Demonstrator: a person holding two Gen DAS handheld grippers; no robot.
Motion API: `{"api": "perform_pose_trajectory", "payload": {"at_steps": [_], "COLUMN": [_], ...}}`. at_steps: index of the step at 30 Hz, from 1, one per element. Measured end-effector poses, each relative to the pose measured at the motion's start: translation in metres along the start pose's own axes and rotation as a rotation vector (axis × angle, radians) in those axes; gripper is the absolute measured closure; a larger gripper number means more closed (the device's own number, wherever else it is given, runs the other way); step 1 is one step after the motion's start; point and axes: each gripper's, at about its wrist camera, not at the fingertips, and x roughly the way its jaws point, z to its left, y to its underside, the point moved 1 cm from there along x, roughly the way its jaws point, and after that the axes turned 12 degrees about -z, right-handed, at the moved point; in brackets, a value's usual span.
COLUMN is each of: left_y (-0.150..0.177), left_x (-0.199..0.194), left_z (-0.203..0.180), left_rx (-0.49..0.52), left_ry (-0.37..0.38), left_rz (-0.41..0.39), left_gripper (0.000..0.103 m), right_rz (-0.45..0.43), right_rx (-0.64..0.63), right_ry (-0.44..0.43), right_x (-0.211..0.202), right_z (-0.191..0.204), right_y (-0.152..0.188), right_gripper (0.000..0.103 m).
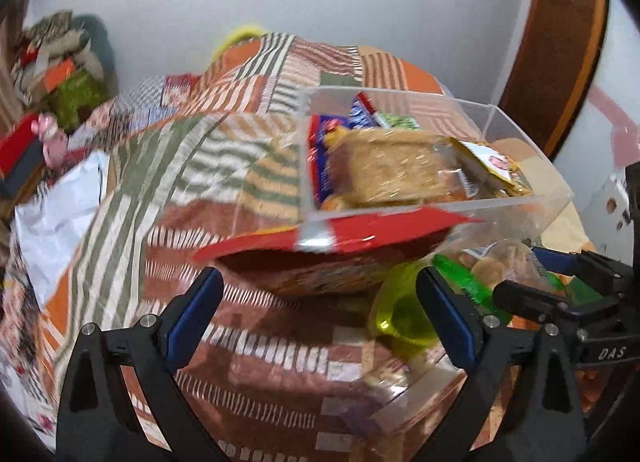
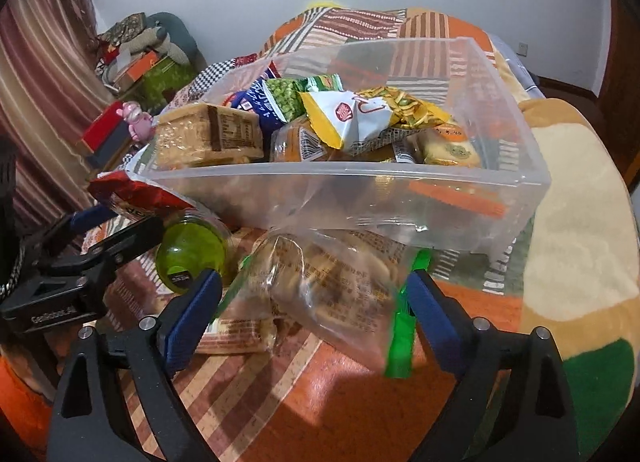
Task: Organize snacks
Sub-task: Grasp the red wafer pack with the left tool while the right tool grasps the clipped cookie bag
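Observation:
A clear plastic bin [image 2: 400, 178] [image 1: 520, 202] sits on a striped quilt and holds several snack packs, among them a wafer block [image 2: 208, 134] [image 1: 392, 166] and a yellow-white packet [image 2: 344, 118]. A red snack bag [image 1: 332, 242] [image 2: 132, 198] lies against the bin's near left side, just beyond my open, empty left gripper [image 1: 320, 298]. A green round jar [image 2: 192, 254] [image 1: 400, 310] lies beside it. A clear zip bag with a green seal [image 2: 332, 286] lies between the open fingers of my right gripper [image 2: 316, 294], with no grip on it.
The striped patchwork quilt [image 1: 224, 182] covers the bed. A cream and green blanket [image 2: 580, 262] lies right of the bin. A flat wafer pack [image 2: 240, 330] lies under the zip bag. Boxes and a pink toy [image 2: 136, 122] stand at the far left by a curtain.

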Motion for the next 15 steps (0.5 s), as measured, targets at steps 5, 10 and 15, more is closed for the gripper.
{"api": "perform_pose_trajectory", "payload": {"at_steps": [5, 10, 15], "left_y": [0.004, -0.006, -0.015], "left_x": [0.007, 0.0, 0.007], "left_z": [0.012, -0.003, -0.016], "left_rx": [-0.072, -0.043, -0.015], "left_ry": [0.03, 0.061, 0.007], "left_rz": [0.038, -0.013, -0.024], "left_gripper": [0.005, 0.005, 0.005], "right_rz": [0.002, 0.006, 0.007], "right_rx": [-0.037, -0.045, -0.037], "right_ry": [0.027, 0.038, 0.038], "right_x": [0.003, 0.002, 0.003], "right_z": [0.004, 0.006, 0.003], "right_y": [0.002, 0.003, 0.002], "right_gripper": [0.005, 0.004, 0.007]}}
